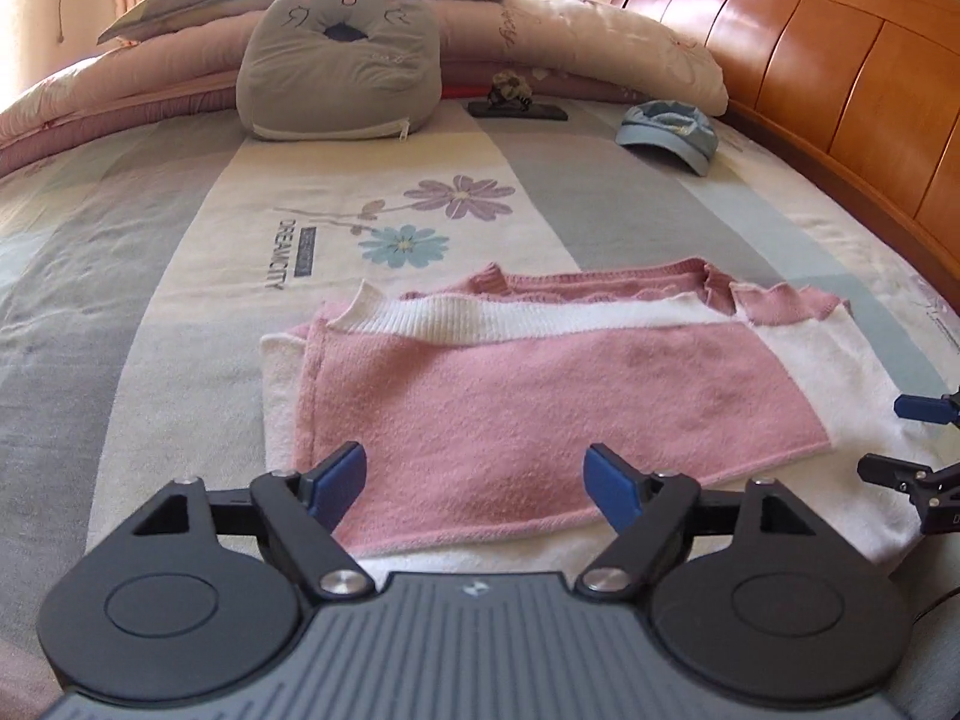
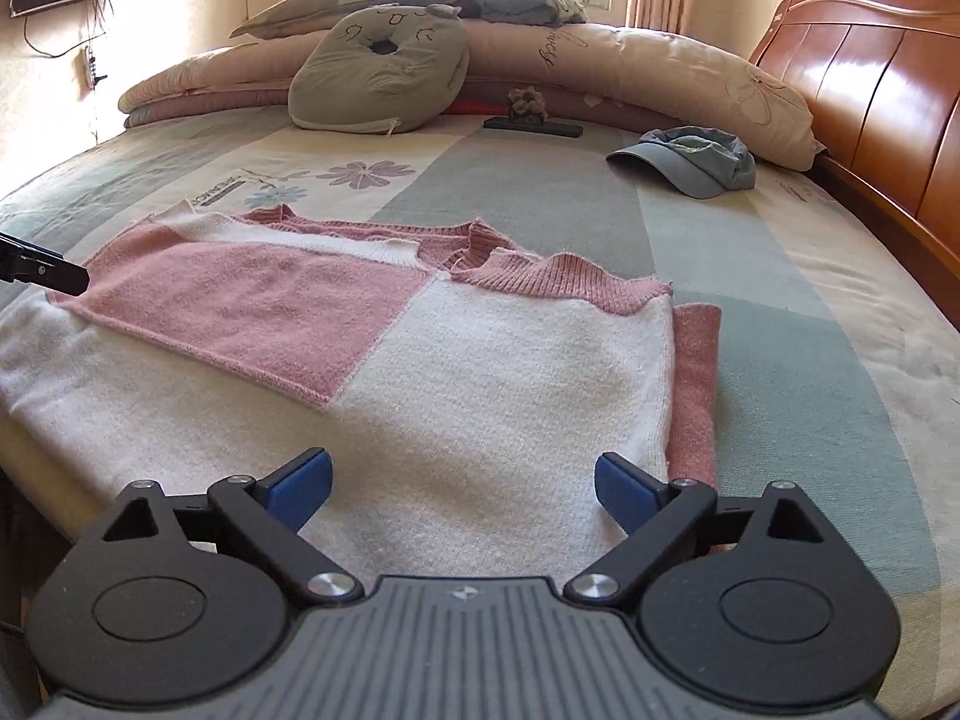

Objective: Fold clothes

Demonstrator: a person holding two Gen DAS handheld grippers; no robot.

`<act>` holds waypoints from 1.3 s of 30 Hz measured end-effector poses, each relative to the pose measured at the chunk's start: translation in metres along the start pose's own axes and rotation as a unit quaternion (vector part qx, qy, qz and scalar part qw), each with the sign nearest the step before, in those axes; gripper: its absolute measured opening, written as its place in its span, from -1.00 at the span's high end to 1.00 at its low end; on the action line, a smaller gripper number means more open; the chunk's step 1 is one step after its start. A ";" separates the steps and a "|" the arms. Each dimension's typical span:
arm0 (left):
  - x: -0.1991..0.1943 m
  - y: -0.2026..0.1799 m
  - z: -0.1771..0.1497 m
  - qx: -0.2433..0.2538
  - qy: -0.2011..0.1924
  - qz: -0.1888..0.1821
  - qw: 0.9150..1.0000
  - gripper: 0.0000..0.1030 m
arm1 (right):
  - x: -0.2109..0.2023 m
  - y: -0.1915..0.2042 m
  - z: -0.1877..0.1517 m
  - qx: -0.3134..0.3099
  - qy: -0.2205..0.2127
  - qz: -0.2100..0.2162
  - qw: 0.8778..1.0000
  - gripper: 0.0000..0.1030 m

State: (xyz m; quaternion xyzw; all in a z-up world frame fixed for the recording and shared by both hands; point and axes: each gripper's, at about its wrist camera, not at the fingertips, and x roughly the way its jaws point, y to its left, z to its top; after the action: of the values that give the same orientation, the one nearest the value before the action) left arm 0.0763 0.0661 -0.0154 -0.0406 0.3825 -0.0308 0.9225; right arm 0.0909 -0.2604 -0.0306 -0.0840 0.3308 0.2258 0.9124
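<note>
A pink and white knit sweater (image 1: 540,396) lies partly folded on the bed, its sleeves turned in over the body and the neckline at the far side. My left gripper (image 1: 477,486) stands open just over the sweater's near hem, nothing between its blue pads. In the right wrist view the same sweater (image 2: 456,372) spreads across the middle, with a pink sleeve edge showing at its right side. My right gripper (image 2: 465,489) is open too, low over the white near part. The right gripper's fingers (image 1: 918,408) show at the left view's right edge.
The bedspread (image 1: 180,276) carries a flower print. A grey cat cushion (image 1: 342,66), a dark flat object (image 1: 517,110) and a blue cap (image 1: 669,132) lie further back. Folded quilts and pillows (image 2: 600,60) line the far side. A wooden headboard (image 1: 840,72) runs along the right.
</note>
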 end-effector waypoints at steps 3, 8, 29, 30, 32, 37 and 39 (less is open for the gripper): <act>0.013 -0.014 0.014 -0.006 -0.012 -0.038 0.999 -0.62 | -0.002 -0.004 0.016 0.018 -0.017 0.010 1.000 -0.99; 0.054 -0.021 0.011 -0.056 0.016 -0.052 0.997 -0.63 | 0.020 -0.017 0.020 0.081 0.007 0.032 0.996 -1.00; 0.080 0.036 0.050 -0.159 0.014 0.009 0.987 -0.73 | 0.029 -0.015 -0.002 0.062 -0.001 0.020 0.998 -1.00; 0.069 0.038 0.048 -0.164 0.014 0.000 0.986 -0.73 | 0.029 -0.014 -0.002 0.061 0.000 0.018 0.998 -1.00; 0.044 0.040 0.041 -0.180 0.027 -0.020 0.983 -0.74 | 0.029 -0.013 -0.002 0.053 0.002 0.016 0.998 -1.00; 0.002 0.041 0.005 -0.196 0.079 -0.058 0.976 -0.81 | 0.028 -0.009 -0.001 0.047 0.006 0.009 0.999 -1.00; -0.001 0.039 -0.011 -0.188 0.102 -0.045 0.976 -0.81 | 0.028 -0.008 -0.001 0.045 0.007 0.006 0.999 -1.00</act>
State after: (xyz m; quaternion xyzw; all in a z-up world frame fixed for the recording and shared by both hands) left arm 0.0692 0.1048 -0.0261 -0.2272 0.4709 -0.0036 0.8524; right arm 0.1135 -0.2577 -0.0490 -0.0422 0.3480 0.2156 0.9114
